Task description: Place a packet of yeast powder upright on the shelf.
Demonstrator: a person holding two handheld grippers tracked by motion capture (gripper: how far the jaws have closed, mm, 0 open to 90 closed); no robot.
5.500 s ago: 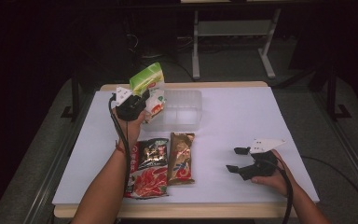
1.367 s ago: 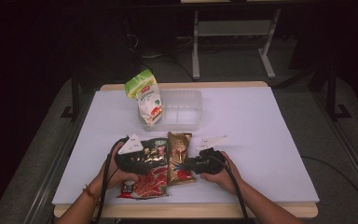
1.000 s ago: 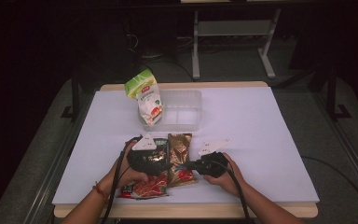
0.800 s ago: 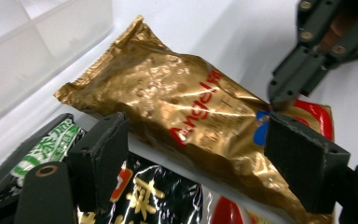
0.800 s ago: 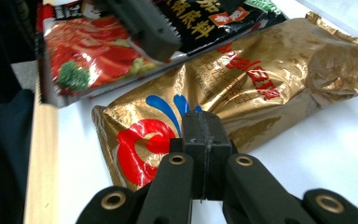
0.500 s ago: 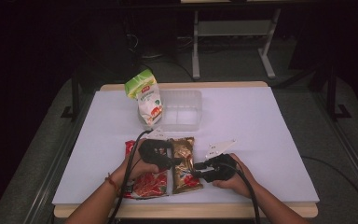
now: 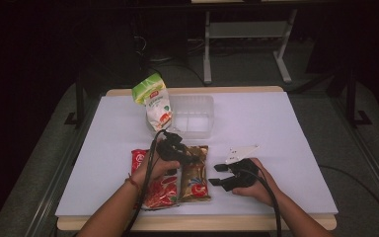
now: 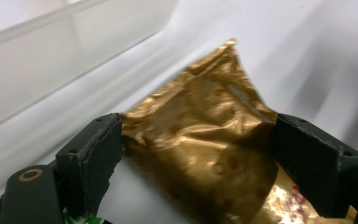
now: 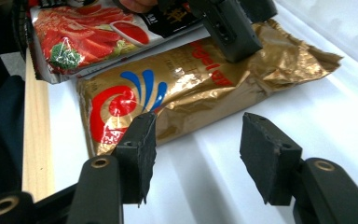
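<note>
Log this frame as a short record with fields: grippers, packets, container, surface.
left gripper: jaws wide, straddling the top end of the gold packet; whether the pads press on it, cannot tell
right gripper: open, nothing between the jaws, just right of the gold packet; jaws have just been opening
red packet: flat, left of the gold one
green-topped pouch: leaning at the clear container
surface: white tabletop
</note>
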